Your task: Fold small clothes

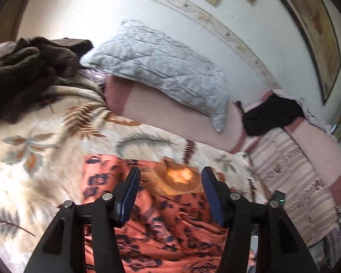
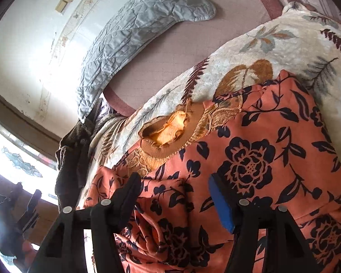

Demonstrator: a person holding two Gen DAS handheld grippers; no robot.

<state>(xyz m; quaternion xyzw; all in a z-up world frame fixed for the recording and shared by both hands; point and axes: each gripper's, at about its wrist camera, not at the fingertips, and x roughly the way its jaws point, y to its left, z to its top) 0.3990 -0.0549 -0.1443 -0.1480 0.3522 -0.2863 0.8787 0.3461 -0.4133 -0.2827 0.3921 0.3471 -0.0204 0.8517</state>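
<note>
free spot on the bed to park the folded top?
Bare blanket left of the orange top, below the brown heap. Pink sheet between pillow and blanket is also bare. Crowded: brown heap far left, black garment far right. Both tools, left and right, hover open over the top.

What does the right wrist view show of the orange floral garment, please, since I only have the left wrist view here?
Observer: The orange floral garment has large dark rose prints, and its knitted collar lies open toward the pillow.
Operator: Is the right tool gripping it?
Observer: No, the right tool hovers open above the cloth.
Operator: Anything beside the bed?
Observer: A bright window sits at that view's left edge.
</note>
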